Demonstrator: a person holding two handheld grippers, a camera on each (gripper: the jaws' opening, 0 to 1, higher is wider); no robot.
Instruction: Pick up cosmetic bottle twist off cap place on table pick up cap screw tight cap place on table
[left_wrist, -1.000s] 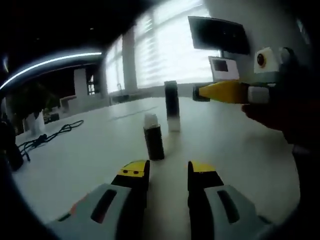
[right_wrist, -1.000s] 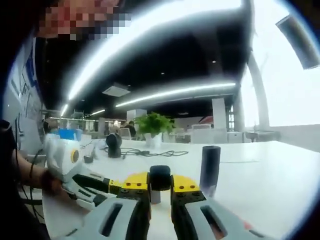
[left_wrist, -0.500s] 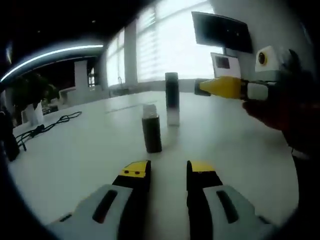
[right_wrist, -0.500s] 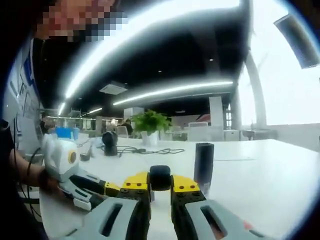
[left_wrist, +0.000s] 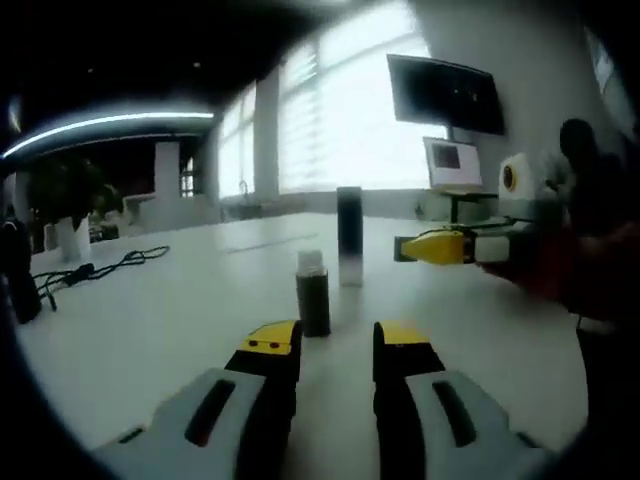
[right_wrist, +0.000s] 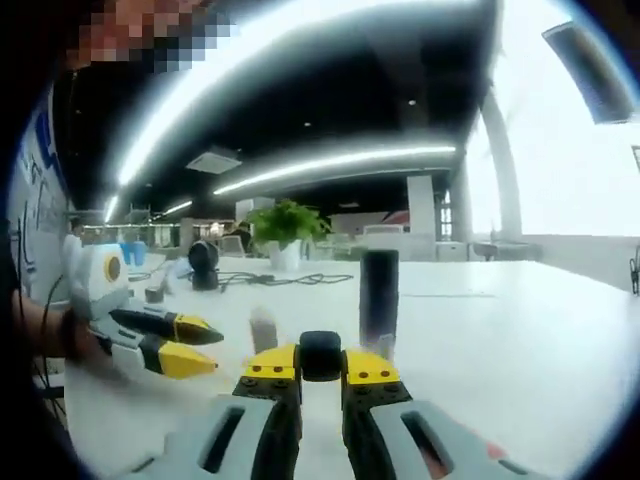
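bottle (left_wrist: 313, 303): dark body being shown beneath a pale, whitish neck
cap (right_wrist: 320, 355): black
tall bottle (left_wrist: 349, 236): black fading to white lower down
table (left_wrist: 180, 300): white
left gripper (left_wrist: 335, 340): yellow tips on black, grey housing
cable (left_wrist: 95, 270): black

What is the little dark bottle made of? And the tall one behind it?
The little bottle looks like dark glass or plastic with a pale neck; too blurry to tell which. The tall bottle looks dark on top fading to frosted white below, probably plastic or glass.
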